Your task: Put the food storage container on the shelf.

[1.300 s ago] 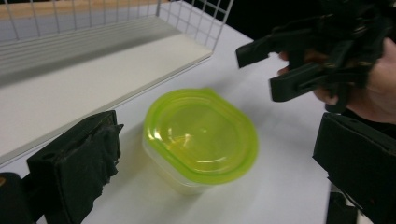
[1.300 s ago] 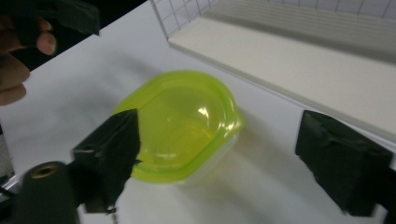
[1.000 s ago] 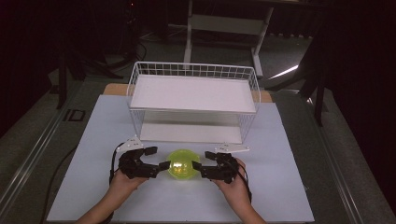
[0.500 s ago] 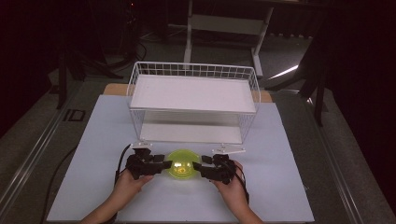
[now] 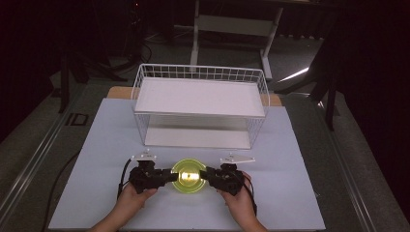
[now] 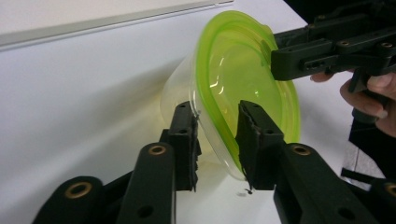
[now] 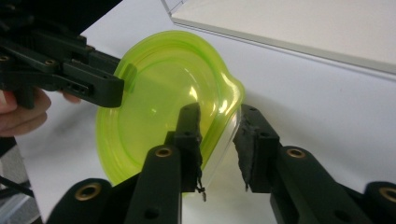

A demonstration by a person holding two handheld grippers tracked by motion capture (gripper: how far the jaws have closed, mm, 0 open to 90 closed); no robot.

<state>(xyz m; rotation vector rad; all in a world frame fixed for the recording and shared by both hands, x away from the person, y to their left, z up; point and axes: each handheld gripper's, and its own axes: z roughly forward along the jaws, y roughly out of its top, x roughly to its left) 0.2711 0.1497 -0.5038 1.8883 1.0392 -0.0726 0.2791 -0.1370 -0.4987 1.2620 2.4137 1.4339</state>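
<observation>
The bowl [image 6: 243,84] between my grippers is glossy, translucent yellow-green plastic over a clear shell. My gripper's [image 6: 217,140] pads look rough, matt black. The desk [image 5: 300,183] is smooth, matt white; the rack [image 5: 200,104] is white wire.

No writing, label, brand, number or sign can be read anywhere in these views. The green-lidded container [image 5: 188,175] carries no print that shows, the white wire rack [image 5: 200,104] is bare of any tag, and the black gripper bodies show no marking (their brass-coloured fittings are plain). A small dark rectangle [image 5: 75,119] lies at the left edge of the surface, too small to tell whether it holds any text.
</observation>
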